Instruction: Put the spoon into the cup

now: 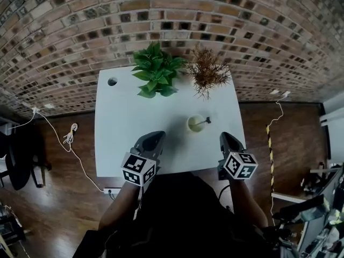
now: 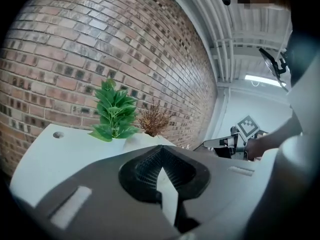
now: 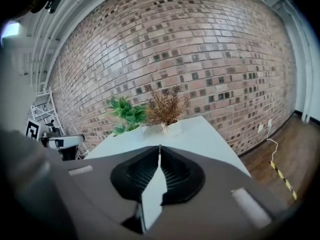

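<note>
A pale cup stands on the white table, right of its middle. The dark-handled spoon rests inside it, its handle leaning out over the rim to the right. My left gripper hovers near the table's front edge, left of the cup and apart from it. The jaws of the left gripper meet at the tips with nothing between them. My right gripper is at the front right, also clear of the cup; the right gripper is shut and empty. Neither gripper view shows the cup.
A green leafy plant and a dry brown plant stand at the table's far edge against the brick wall. A round hole sits in the table's far left corner. Cables lie on the wooden floor on both sides.
</note>
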Tool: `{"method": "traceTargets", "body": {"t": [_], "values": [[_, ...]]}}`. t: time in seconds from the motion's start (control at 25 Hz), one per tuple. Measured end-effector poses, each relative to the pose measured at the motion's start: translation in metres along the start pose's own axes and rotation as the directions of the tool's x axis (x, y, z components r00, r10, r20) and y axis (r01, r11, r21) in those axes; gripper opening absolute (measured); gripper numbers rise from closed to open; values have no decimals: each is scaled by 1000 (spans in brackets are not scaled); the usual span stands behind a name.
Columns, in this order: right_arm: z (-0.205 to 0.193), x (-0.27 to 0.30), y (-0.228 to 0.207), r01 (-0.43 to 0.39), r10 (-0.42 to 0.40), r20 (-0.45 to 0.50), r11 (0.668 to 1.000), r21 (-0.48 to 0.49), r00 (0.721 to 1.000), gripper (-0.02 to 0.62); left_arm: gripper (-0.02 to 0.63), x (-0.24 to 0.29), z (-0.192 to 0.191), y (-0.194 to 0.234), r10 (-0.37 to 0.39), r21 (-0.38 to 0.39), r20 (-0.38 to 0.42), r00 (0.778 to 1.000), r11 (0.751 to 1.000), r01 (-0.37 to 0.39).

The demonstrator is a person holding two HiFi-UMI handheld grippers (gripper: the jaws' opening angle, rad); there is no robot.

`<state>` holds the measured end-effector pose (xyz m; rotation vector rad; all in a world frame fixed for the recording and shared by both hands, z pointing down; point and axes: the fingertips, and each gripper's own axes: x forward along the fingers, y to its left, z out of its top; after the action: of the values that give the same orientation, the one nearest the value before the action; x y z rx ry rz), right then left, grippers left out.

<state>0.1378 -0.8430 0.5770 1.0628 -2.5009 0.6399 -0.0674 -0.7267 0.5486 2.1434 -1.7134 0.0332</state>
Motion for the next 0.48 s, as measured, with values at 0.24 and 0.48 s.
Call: {"method": "traceTargets", "body": {"t": [0.24, 0.48], "values": [[-4, -31, 22, -22, 22, 19, 1000, 4, 1000, 8, -6, -12, -11, -18, -60, -3, 5, 998, 998, 60], [17, -61, 25, -85, 89, 74, 995, -59, 993, 7, -6, -22, -6, -50, -36, 18, 39, 999, 999, 35]]}}
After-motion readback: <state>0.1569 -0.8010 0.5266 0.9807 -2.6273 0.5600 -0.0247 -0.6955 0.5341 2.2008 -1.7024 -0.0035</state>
